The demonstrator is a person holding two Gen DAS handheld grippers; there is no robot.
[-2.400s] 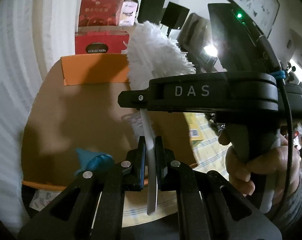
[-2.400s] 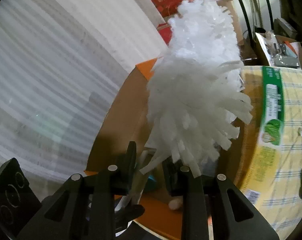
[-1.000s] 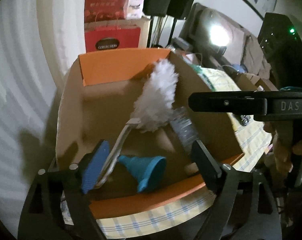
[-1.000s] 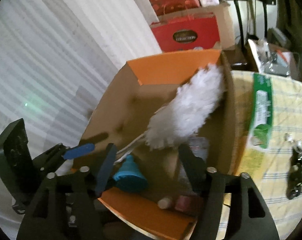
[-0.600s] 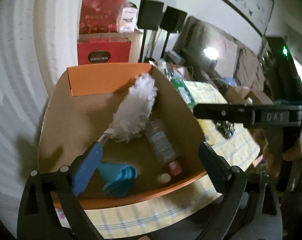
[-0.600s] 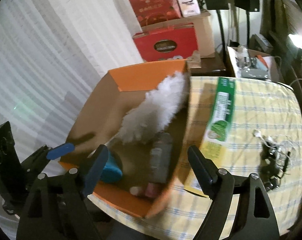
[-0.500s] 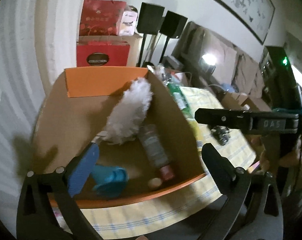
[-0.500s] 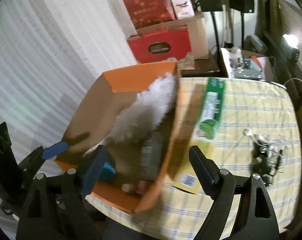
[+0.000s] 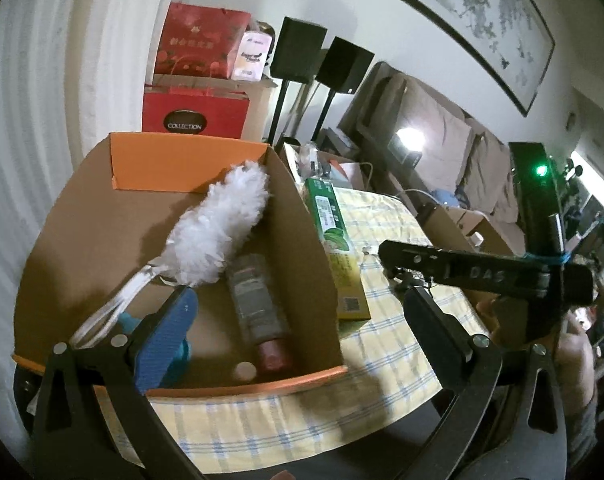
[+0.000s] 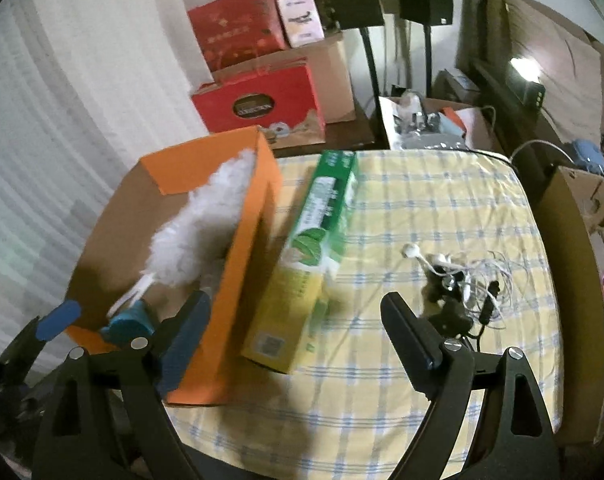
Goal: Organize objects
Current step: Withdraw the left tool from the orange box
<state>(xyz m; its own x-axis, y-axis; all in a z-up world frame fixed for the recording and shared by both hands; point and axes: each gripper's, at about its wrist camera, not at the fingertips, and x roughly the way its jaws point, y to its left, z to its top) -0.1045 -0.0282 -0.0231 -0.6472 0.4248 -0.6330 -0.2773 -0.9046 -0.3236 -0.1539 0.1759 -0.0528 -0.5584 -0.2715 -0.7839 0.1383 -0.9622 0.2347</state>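
The long green-and-yellow box (image 10: 314,264) lies on the tabletop (image 10: 442,200) just ahead of the right gripper (image 10: 297,336), its long axis running away from it, both that and the left gripper (image 9: 297,336) spread and empty.

Dim, fisheye-warped (slight motion blur)

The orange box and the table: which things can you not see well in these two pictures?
- Blue funnel: left wrist view, mostly behind a gripper finger.
- Bottle: label too small to read; in the right wrist view the box wall hides it.
- Green carton: right wrist view, text blurred.
- Tangled cables: too small to separate.
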